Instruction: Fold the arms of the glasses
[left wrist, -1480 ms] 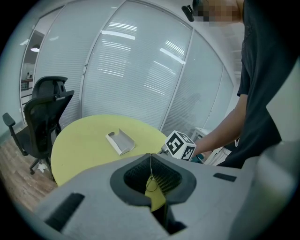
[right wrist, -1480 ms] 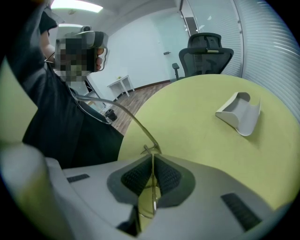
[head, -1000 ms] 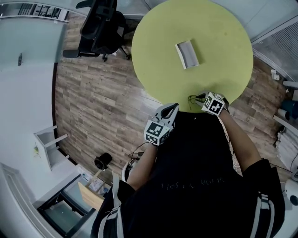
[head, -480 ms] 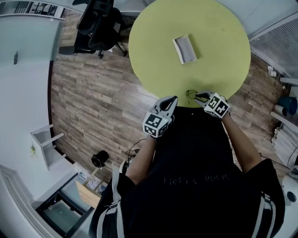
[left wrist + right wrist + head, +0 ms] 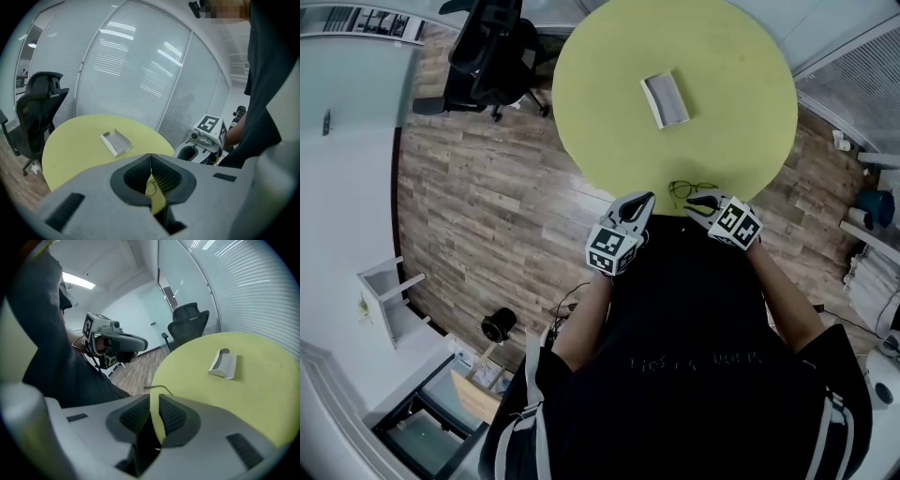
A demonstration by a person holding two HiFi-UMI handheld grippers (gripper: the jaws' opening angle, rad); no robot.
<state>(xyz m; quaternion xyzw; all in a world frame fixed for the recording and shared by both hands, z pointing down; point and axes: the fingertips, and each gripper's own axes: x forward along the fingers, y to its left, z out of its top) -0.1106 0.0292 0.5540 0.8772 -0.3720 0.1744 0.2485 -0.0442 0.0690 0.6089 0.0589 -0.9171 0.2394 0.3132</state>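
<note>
i count two tongs: one left gripper and one right gripper. just ahead of the right one's tips there is one pair of glasses. further ahead of both there is one grey holder. i see one round yellow table, and one black office chair far beyond the left gripper.

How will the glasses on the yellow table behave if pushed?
The glasses look thin-framed, so they are probably light and likely to slide on the smooth table. Their slim arms probably flex easily. They lie near the table's edge, so a push toward you might drop them.
</note>
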